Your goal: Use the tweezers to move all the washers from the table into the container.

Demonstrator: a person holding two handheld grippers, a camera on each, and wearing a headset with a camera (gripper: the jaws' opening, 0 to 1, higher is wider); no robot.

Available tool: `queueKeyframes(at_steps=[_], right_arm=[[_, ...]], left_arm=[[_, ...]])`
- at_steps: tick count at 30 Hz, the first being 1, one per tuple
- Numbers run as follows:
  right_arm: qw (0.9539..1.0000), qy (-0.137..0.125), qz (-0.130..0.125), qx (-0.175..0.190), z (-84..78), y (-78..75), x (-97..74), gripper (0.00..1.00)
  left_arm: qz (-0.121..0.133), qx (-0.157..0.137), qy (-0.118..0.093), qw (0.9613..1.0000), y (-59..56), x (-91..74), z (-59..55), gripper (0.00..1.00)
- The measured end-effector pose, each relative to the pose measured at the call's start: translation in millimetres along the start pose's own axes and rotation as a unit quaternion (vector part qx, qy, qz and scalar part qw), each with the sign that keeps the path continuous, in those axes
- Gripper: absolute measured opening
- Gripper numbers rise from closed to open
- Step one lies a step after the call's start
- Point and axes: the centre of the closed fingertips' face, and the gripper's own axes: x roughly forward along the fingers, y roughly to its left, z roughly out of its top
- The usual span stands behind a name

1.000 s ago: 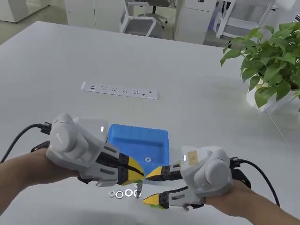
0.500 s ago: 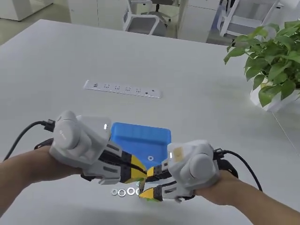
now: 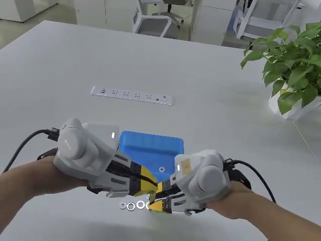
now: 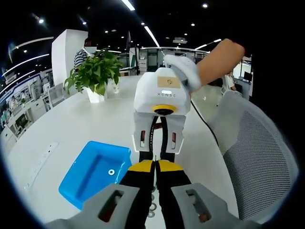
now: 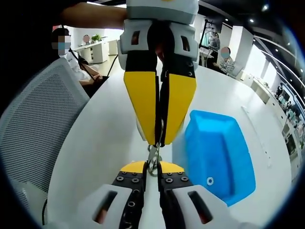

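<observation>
sitting on the white table (image 3: 60, 60) just beyond the two grippers, the blue tray (image 3: 150, 145) is a shallow rectangular plastic dish with rounded corners and sloped walls. it holds one washer (image 3: 161, 169), a small flat silver ring lying on its floor near the edge that faces the person. a short row of washers (image 3: 131, 206) lies on the bare table outside the tray, just beside its near edge and under the gripper tips. they are flat metal rings set close together, three of them plain in the head view.

the left gripper (image 4: 155, 165) has its yellow-tipped black jaws pressed together on the tweezers (image 5: 153, 160), a thin shiny metal strip that sticks out past those tips. the right gripper (image 5: 151, 168) faces it tip to tip. its jaws, yellow at the ends and black with screw heads behind, are pinched in on that metal with almost no gap between them. the tweezers' point is hidden in the head view, so i cannot tell whether it touches a washer.

both gripper bodies are smooth pale grey shells with black cables. a white power strip (image 3: 131, 95) lies flat farther back, well apart from the tray. a leafy green plant (image 3: 293, 55) stands at the far right. a grey mesh chair back (image 4: 257, 157) shows in the left gripper view.
</observation>
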Motion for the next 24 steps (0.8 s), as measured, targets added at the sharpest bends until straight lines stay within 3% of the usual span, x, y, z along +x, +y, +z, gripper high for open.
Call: queueKeyframes(at_steps=[17, 24], right_arm=[[0.9999, -0.002, 0.001, 0.016, 0.2, 0.2, -1.0, 0.09], [0.9999, 0.0, 0.002, 0.013, 0.1, 1.8, -2.2, 0.09]], left_arm=[[0.002, 0.004, 0.012, 0.9999, -0.3, 0.2, -0.1, 0.06], [0.008, 0.001, 0.017, 0.9998, 1.8, -4.0, -0.5, 0.13]])
